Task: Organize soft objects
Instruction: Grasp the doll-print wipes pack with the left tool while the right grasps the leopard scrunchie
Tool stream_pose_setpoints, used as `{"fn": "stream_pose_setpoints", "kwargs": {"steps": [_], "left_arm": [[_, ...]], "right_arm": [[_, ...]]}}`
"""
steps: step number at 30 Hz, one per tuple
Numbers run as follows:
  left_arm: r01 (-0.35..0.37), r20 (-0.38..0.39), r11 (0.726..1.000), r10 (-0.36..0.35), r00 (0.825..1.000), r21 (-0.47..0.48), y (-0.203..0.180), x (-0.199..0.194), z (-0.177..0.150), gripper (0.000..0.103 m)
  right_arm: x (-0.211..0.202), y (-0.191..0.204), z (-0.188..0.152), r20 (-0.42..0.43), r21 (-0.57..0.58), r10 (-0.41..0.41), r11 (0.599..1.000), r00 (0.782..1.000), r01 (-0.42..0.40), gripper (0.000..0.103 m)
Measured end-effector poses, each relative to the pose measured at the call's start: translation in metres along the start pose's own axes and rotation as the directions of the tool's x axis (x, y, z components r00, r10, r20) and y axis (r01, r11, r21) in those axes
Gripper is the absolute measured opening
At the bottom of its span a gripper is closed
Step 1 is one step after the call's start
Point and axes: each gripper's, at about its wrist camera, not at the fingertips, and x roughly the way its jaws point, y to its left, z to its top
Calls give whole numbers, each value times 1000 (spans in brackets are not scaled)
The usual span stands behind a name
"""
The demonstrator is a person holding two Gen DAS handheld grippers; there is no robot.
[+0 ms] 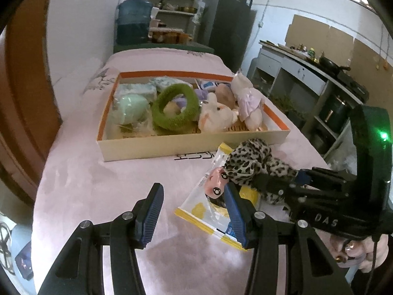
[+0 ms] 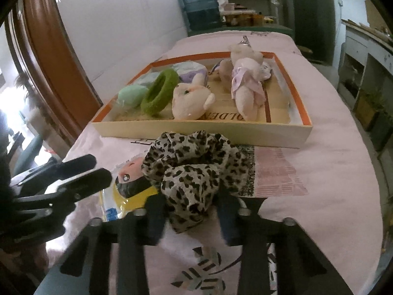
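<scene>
In the upper middle I see the shallow box (image 2: 203, 129) holding a green ring (image 2: 161, 93) and plush toys (image 2: 190, 100). My right hand-held gripper (image 2: 191, 211) is clamped on the leopard scrunchie (image 2: 194, 169) at lower centre; my left hand-held gripper (image 1: 194, 213) stands apart.

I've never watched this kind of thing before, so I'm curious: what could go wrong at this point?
1. The right hand-held gripper pinches only the near edge of the floppy leopard scrunchie, so it might slip out when lifted.
2. The scrunchie overlaps the packet with the pink doll face; lifting could drag it along.
3. The box is already crowded, with a plush near its rim, so a drop could knock something out.
</scene>
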Motion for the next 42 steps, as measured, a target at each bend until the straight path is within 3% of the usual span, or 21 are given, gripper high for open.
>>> {"fn": "stream_pose_setpoints", "kwargs": {"steps": [3, 7, 11, 18, 21, 23, 24, 25, 30, 42], "left_arm": [[28, -32, 1000, -28, 999, 11, 2, 10, 2, 51], [60, -82, 998, -58, 995, 19, 4, 25, 2, 51], [134, -96, 991, -135, 986, -23, 7, 33, 2, 52], [136, -86, 990, -139, 987, -41, 8, 33, 1, 52], [118, -78, 992, -121, 990, -40, 8, 32, 2, 43], [113, -67, 993, -116, 991, -45, 8, 28, 2, 30], [109, -63, 993, -112, 992, -45, 8, 27, 3, 11], [96, -62, 995, -99, 993, -38, 7, 26, 3, 7], [51, -51, 999, -51, 997, 5, -5, 22, 2, 4], [42, -16, 999, -41, 999, 23, -16, 4, -1, 2]], "right_arm": [[-5, -2, 0, 15, 2, 0, 1000, 1000, 0, 21], [-7, -9, -2, 11, 12, -14, 1000, 1000, 14, 20], [-5, -14, -6, -1, 31, -4, 1000, 1000, 4, 20], [-5, -17, -7, -2, 47, 7, 999, 1000, -7, 20], [-4, -17, -6, -3, 47, 5, 999, 1000, -4, 20], [-4, -17, -6, -4, 48, 3, 999, 1000, -3, 20], [-4, -17, -7, -4, 48, 2, 999, 1000, -2, 20], [-4, -17, -6, -4, 47, 1, 999, 1000, -1, 20], [-6, -16, -8, -3, 47, -5, 999, 1000, 5, 20], [-18, -14, -8, 21, 45, -20, 999, 1000, 19, 20]]}}
